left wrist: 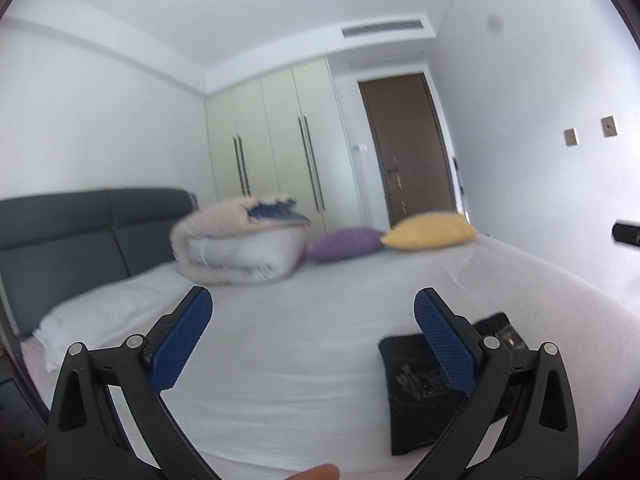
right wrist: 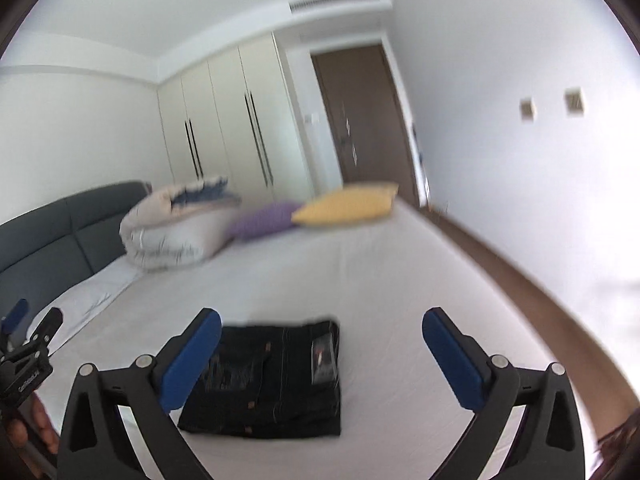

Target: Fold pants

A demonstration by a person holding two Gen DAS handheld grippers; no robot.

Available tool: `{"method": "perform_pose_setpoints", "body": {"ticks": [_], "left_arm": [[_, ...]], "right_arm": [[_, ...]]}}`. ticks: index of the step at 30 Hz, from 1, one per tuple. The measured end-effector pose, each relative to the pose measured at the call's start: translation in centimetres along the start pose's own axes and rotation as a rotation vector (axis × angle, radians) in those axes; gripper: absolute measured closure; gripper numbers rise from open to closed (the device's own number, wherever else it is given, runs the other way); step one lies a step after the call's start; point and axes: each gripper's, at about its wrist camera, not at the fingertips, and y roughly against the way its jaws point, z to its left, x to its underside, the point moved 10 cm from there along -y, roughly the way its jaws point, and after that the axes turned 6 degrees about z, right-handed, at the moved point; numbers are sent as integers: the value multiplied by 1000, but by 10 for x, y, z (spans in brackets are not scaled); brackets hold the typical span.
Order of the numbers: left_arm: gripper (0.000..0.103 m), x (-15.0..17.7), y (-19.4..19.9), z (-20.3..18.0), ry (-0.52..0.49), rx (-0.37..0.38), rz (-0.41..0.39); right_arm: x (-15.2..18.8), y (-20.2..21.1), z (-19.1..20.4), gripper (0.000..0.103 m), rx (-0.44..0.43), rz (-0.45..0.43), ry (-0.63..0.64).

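The dark pants point(right wrist: 272, 380) lie folded into a compact square on the white bed sheet point(right wrist: 380, 280), a label patch facing up. In the left wrist view they point(left wrist: 420, 408) sit low at the right, partly behind the right finger. My right gripper point(right wrist: 320, 328) is open and empty, held above the pants with its blue pads spread wide. My left gripper point(left wrist: 312, 304) is open and empty, above bare sheet left of the pants. The left gripper also shows at the left edge of the right wrist view point(right wrist: 24, 344).
A rolled white duvet point(left wrist: 240, 240), a purple pillow point(left wrist: 344, 244) and a yellow pillow point(left wrist: 428, 232) lie at the far side of the bed. A grey headboard point(left wrist: 80, 232) is on the left. Wardrobes and a brown door stand behind.
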Motion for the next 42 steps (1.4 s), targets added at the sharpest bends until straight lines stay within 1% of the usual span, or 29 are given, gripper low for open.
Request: {"method": "perform_pose_setpoints", "body": {"ticks": [1, 2, 3, 5, 7, 9, 12, 14, 17, 18, 19, 22, 24, 25, 27, 29, 34, 37, 42], "left_arm": [[0, -5, 10, -1, -10, 27, 5], [0, -8, 15, -1, -16, 47, 15], [0, -9, 20, -1, -21, 53, 34], [0, -12, 28, 3, -23, 39, 72], [0, -14, 33, 5, 4, 49, 111], [0, -13, 35, 8, 56, 72, 173], [0, -3, 36, 10, 128, 111, 262], [0, 10, 34, 6, 148, 128, 317], [0, 33, 27, -4, 127, 154, 397], [0, 42, 23, -7, 128, 162, 423], [0, 50, 19, -10, 137, 168, 447], [0, 75, 8, -14, 152, 166, 505], [0, 90, -1, -21, 141, 162, 538], [0, 96, -5, -23, 140, 164, 549], [0, 109, -14, -27, 141, 166, 570], [0, 120, -21, -30, 140, 167, 585], [0, 147, -41, -42, 128, 170, 622], [0, 158, -46, -47, 123, 170, 637], [0, 168, -48, -48, 120, 167, 652]], "right_arm": [[-14, 19, 3, 0, 9, -57, 16], [-23, 32, 5, 0, 15, -91, 24], [-33, 45, 6, 0, 22, -122, 30], [-53, 72, 9, 0, 33, -177, 37], [-72, 99, 12, 0, 38, -213, 40], [-86, 121, 17, 0, 25, -249, 52], [-94, 140, 23, 0, 28, -279, 68], [-83, 139, 28, 0, 9, -246, 78], [-53, 115, 30, 0, 2, -132, 76], [-41, 104, 29, 0, 7, -86, 70], [-25, 89, 26, 0, 15, -18, 60], [8, 63, 18, 0, 38, 107, 18], [21, 55, 15, 0, 60, 155, 4], [30, 50, 15, 0, 85, 188, 14], [41, 43, 18, 0, 126, 228, 47], [53, 42, 22, 0, 142, 254, 67], [86, 27, 36, 0, 124, 354, 72], [105, 20, 43, 0, 110, 409, 63], [120, 15, 48, 0, 103, 453, 56]]}}
